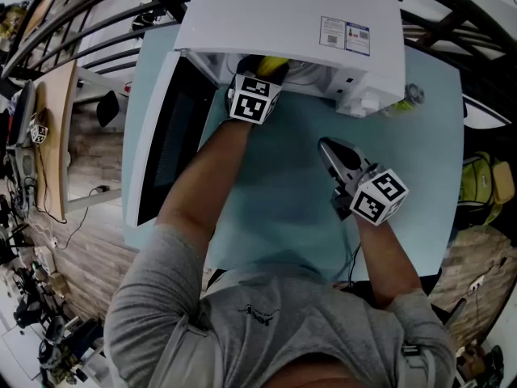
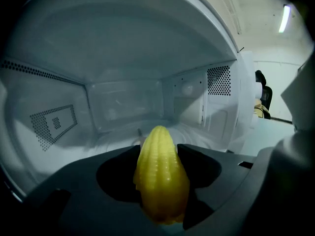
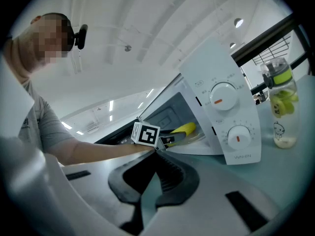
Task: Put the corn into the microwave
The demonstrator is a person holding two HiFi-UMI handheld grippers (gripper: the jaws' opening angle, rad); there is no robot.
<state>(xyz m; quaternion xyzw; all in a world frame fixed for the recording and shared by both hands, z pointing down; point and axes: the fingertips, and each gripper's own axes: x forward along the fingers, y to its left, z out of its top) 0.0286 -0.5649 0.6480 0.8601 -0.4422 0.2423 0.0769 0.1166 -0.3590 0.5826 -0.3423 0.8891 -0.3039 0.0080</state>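
Observation:
The yellow corn [image 2: 160, 176] is clamped between the dark jaws of my left gripper [image 2: 157, 154], its tip pointing into the white cavity of the microwave [image 2: 123, 102]. In the head view the left gripper [image 1: 262, 73] reaches into the mouth of the microwave [image 1: 291, 14], with the corn [image 1: 272, 63] just inside, above the cavity floor. My right gripper [image 1: 325, 145] rests low over the table, its jaws shut with nothing in them. From the right gripper view, the right gripper [image 3: 156, 151] faces the microwave [image 3: 226, 117] and the corn [image 3: 183, 129] shows in its opening.
The microwave door [image 1: 161, 136] hangs wide open to the left. The pale blue table [image 1: 283, 192] carries the microwave. A clear bottle with a green lid [image 3: 280, 107] stands to the right of the microwave, near its control knobs [image 3: 222, 93].

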